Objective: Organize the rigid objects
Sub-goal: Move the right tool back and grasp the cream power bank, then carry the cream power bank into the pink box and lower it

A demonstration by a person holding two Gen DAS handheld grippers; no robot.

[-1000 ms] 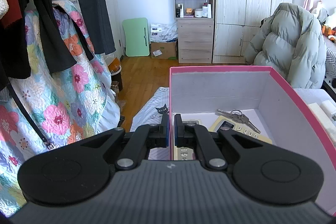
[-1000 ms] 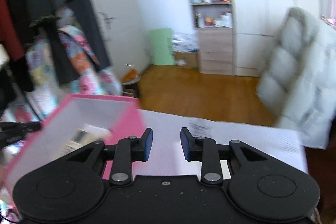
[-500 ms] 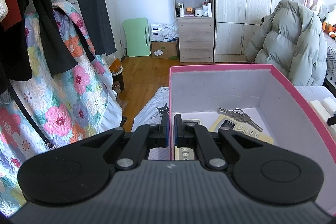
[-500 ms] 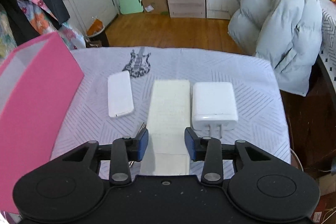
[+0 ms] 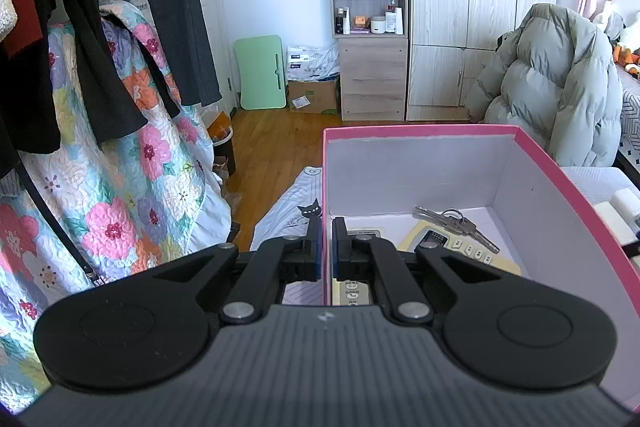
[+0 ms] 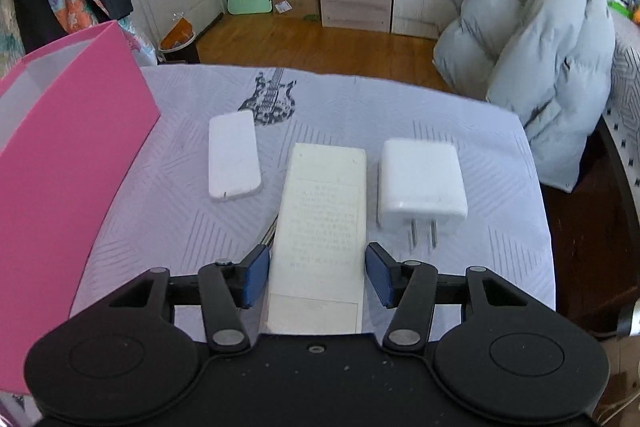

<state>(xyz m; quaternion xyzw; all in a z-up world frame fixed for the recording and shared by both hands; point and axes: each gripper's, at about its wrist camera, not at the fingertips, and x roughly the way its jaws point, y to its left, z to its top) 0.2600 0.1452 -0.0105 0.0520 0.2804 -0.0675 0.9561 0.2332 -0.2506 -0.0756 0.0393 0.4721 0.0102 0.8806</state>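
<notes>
On the patterned tablecloth [image 6: 460,115], the right gripper [image 6: 316,273] hovered over a long cream remote [image 6: 320,223] lying face down, jaws opening, pads flanking it without touching. A white charger [image 6: 420,181] lay just right of it, a white power bank [image 6: 234,157] left. The left gripper [image 5: 326,247] pinched the pink box [image 5: 420,131] wall; keys [image 5: 456,223] lay inside.

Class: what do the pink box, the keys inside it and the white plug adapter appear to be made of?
Pink box: likely cardboard, matte, thin flat walls.
Keys: metal, silvery glints.
Plug adapter: probably smooth white plastic with a soft sheen; two metal prongs.
</notes>
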